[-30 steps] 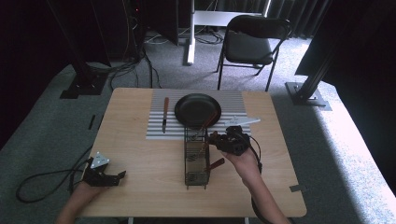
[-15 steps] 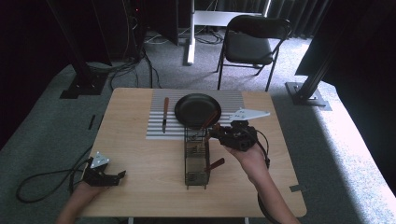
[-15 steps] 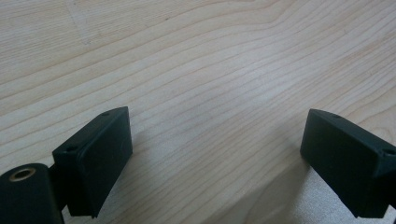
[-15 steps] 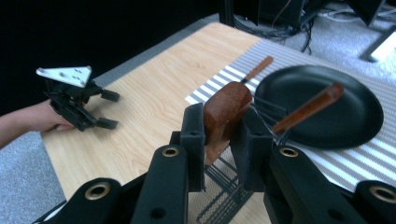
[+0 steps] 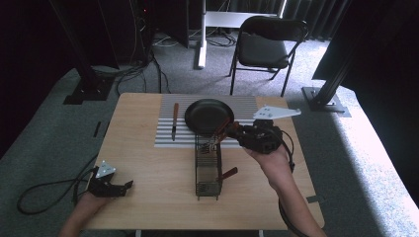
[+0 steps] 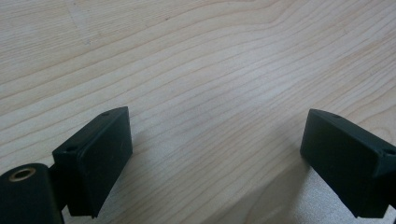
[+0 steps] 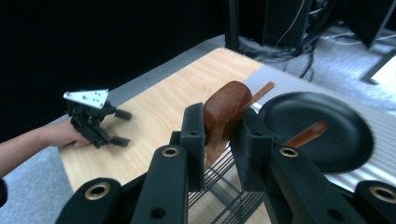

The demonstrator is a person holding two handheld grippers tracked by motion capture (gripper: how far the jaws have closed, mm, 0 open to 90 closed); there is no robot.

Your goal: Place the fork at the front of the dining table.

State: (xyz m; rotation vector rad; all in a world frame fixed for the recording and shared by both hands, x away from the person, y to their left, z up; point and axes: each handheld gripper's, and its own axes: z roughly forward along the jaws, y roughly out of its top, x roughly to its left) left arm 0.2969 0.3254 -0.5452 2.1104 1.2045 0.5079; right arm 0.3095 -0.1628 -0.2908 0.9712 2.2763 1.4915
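Note:
My right gripper [image 5: 231,131] [image 7: 219,122] hovers over the far end of a black wire rack [image 5: 207,168] [image 7: 224,189], beside a black pan [image 5: 207,114] [image 7: 327,126]. It is shut on a utensil's brown wooden handle [image 7: 225,109], which is held tilted. A second brown handle [image 5: 228,174] sticks out of the rack's right side. My left gripper [image 5: 112,187] [image 6: 215,154] [image 7: 95,119] rests open on the bare wood near the table's front left corner, with nothing between its jaws.
A knife [image 5: 174,121] with a brown handle lies on the striped mat [image 5: 168,138] left of the pan. A reddish-brown stick [image 7: 306,134] lies across the pan's near side. A folding chair [image 5: 264,47] stands beyond the table. A cable [image 5: 44,190] trails off the left edge.
My right hand has risen and shifted slightly toward the pan, turning so that its grey plate faces up. The left gripper has not moved.

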